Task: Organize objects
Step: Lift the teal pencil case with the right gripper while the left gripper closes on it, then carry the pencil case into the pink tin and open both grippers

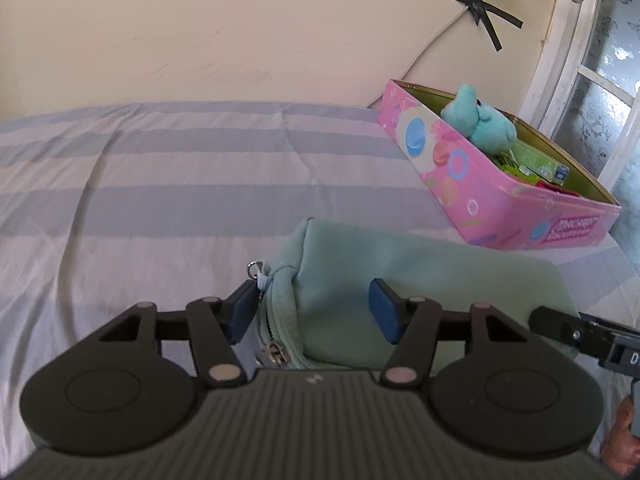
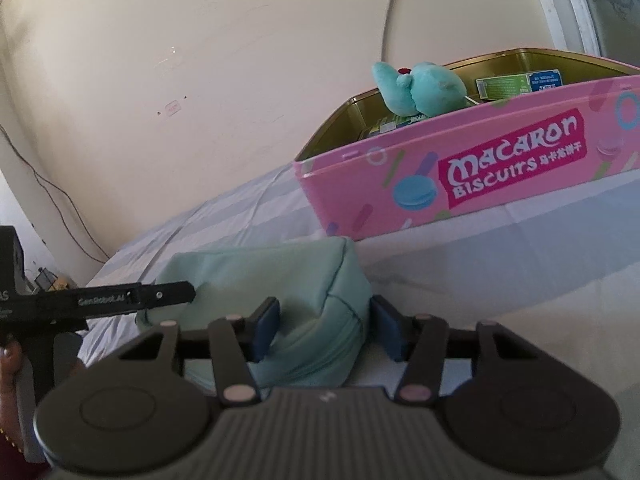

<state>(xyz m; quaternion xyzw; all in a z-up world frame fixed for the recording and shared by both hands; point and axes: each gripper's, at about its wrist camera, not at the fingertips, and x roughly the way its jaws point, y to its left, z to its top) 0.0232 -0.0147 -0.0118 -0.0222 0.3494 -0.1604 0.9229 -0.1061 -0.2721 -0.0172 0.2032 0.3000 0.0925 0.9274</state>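
Note:
A pale green zip pouch [image 1: 400, 280] lies on the striped bed. My left gripper [image 1: 316, 314] is around its zipper end, with blue pads on both sides of the corner, pressing the fabric. My right gripper [image 2: 326, 330] is around the pouch's other end [image 2: 304, 300], and the fabric bulges between its pads. A pink "Macaron Biscuits" tin [image 1: 480, 184] stands open just beyond the pouch, also in the right wrist view [image 2: 460, 184]. It holds a teal plush toy [image 1: 480, 120] and green packets [image 1: 536, 164].
The bed's blue and white striped sheet [image 1: 180, 184] stretches to the left. A cream wall [image 1: 240, 40] with a taped cable runs behind the bed. A window frame [image 1: 580, 60] is at the right, close to the tin.

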